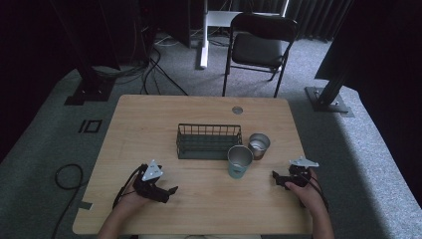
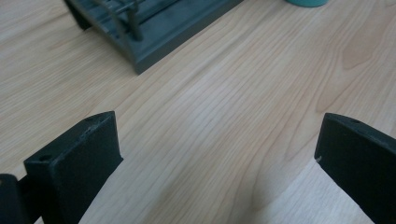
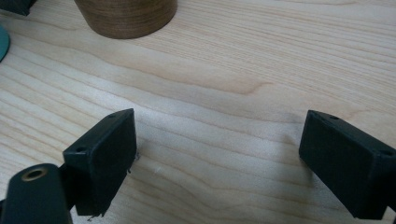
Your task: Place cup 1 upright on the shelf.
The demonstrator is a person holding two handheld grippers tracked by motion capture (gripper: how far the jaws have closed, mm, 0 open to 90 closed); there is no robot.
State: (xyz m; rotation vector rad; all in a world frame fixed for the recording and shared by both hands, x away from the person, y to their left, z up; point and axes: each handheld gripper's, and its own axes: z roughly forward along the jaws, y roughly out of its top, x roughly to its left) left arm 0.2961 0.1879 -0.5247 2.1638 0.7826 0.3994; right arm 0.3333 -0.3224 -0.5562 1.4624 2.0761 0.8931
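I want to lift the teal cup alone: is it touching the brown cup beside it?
Cannot tell. In the high view the teal cup overlaps the brown cup from the front, so any gap between them is hidden.

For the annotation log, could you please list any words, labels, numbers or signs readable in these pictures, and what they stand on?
None can be read. The teal cup bears a pale mark on its side, too small and blurred to make out. The brown cup, wire basket and table show no writing.
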